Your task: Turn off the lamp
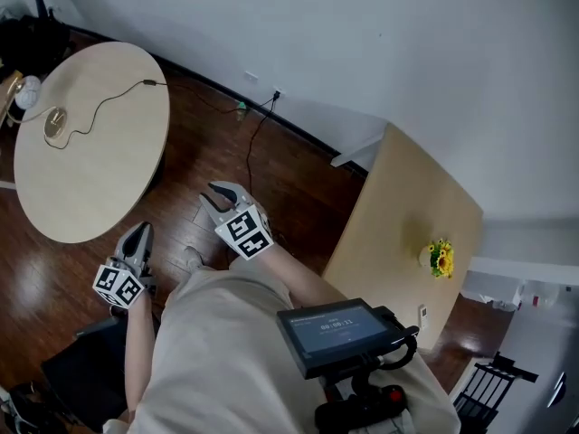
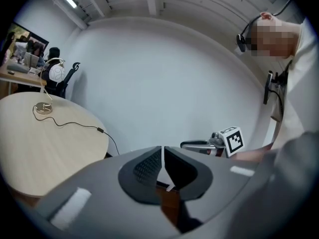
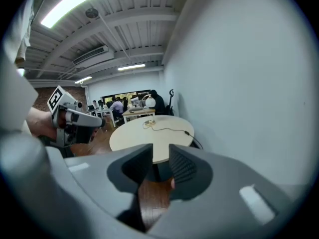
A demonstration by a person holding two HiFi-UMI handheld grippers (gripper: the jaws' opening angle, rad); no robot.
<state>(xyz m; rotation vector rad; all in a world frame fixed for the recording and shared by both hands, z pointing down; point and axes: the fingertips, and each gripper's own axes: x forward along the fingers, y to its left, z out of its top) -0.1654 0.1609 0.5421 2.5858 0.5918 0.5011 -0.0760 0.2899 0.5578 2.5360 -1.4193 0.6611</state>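
The lamp stands on a round pale table [image 1: 109, 161] at the far left: a brass base [image 1: 56, 120] and a white globe shade [image 1: 27, 91], with a thin black cord [image 1: 118, 98] trailing across the top. The left gripper view shows the lamp base [image 2: 43, 108] and shade [image 2: 56, 72] well beyond the jaws. My left gripper [image 1: 137, 233] [image 2: 162, 151] is shut and holds nothing, hovering over the floor near the table's edge. My right gripper [image 1: 215, 193] [image 3: 159, 153] is open and empty, aimed at the table, with the lamp [image 3: 148, 124] far ahead.
A rectangular wooden table [image 1: 398, 206] with a small sunflower pot [image 1: 441, 259] stands at the right. The cord runs over the dark wood floor to a wall socket [image 1: 274, 93]. A screen device [image 1: 336, 333] hangs at the person's chest. Desks and seated people fill the room's far end [image 3: 117, 103].
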